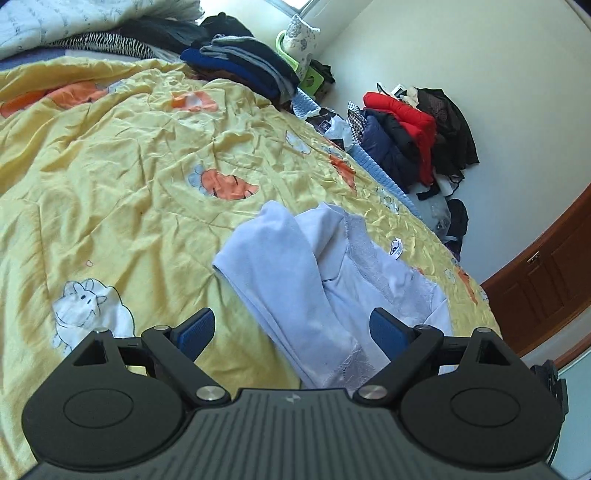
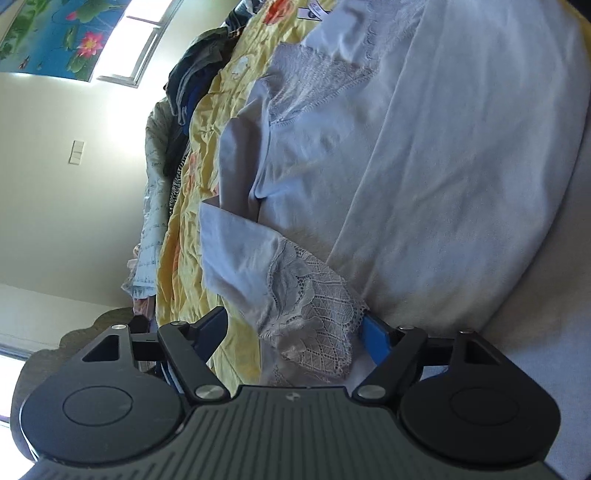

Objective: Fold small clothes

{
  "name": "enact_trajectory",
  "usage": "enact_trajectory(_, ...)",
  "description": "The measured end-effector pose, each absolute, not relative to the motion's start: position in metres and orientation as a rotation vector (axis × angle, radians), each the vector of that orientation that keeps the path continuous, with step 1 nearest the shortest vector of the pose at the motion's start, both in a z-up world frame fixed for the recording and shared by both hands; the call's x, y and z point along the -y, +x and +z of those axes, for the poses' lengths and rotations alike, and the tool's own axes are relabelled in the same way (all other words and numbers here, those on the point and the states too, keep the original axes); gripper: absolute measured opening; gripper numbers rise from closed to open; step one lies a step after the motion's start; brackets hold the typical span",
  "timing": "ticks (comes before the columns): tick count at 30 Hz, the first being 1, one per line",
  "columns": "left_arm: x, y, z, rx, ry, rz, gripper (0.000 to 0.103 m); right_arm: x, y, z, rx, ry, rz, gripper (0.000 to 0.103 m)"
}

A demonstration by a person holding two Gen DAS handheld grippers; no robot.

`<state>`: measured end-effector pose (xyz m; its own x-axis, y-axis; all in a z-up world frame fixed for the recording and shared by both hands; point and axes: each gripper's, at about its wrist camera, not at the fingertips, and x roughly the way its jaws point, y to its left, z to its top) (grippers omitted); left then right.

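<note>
Both the left gripper and right gripper show matte black linkages, silver pivot screws, blue ribbed pads and grooved grey housings.

White walls, wood door, bright window, lotus poster.
</note>
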<state>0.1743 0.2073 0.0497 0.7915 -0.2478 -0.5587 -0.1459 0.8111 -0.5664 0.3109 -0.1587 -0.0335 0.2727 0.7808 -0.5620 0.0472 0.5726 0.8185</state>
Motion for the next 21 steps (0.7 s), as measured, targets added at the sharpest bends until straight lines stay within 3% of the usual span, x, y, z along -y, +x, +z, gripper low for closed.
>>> enact_trajectory(2,-0.200,0.167,0.052,-0.631,-0.551,-0.056,0.092,0.156,0.310,-0.035,-1.205,0.867,0.587,0.073)
enact_trajectory(6,-0.180,0.154,0.059,-0.569,-0.358,-0.055,0.092,0.153,0.306,-0.034,-1.247,0.867,0.612,0.058)
enact_trajectory(15,-0.168,0.147,0.055,-0.566,-0.303,-0.076,0.092,0.160,0.293,-0.039,-1.356,0.906,0.589,0.070)
enact_trajectory(17,-0.168,0.149,0.055,-0.562,-0.302,-0.065,0.092,0.156,0.296,-0.045,-1.362,0.950,0.588,0.068)
enact_trajectory(21,-0.166,0.144,0.059,-0.536,-0.269,-0.065,0.092,0.160,0.297,-0.047,-1.296,0.998,0.485,0.049)
